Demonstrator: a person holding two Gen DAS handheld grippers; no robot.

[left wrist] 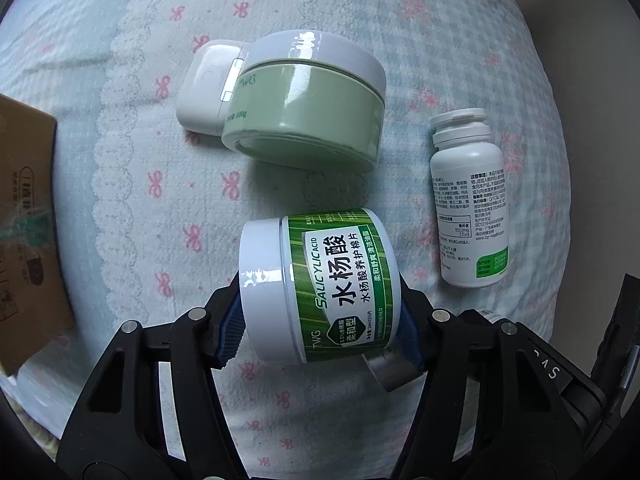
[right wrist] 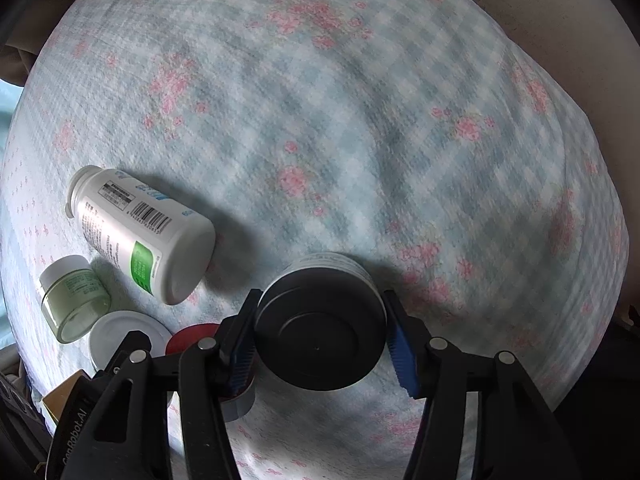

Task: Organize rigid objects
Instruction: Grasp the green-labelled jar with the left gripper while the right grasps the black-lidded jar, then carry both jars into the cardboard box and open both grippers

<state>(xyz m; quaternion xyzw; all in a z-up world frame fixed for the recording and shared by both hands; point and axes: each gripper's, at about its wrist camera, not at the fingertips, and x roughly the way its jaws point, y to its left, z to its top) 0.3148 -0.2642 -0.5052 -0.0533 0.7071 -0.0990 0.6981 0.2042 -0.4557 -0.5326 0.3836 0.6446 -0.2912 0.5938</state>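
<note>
My left gripper (left wrist: 320, 332) is shut on a white jar with a green salicylic-acid label (left wrist: 320, 284), held sideways above the bedspread. Beyond it lie a pale green jar with a grey lid (left wrist: 308, 100), a white earbud case (left wrist: 208, 88) touching that jar, and a white pill bottle (left wrist: 470, 196) at the right. My right gripper (right wrist: 322, 340) has its jaws around a black round tin (right wrist: 320, 326); the left pad touches it, the right pad sits just beside it. The white pill bottle (right wrist: 144, 232) lies to its left.
A cardboard box (left wrist: 28, 232) stands at the left edge of the left wrist view. In the right wrist view a small green glass jar (right wrist: 74, 300), a white lid (right wrist: 124, 334) and a red-topped can (right wrist: 192, 340) lie at lower left. The checked floral bedspread (right wrist: 360, 120) spreads beyond.
</note>
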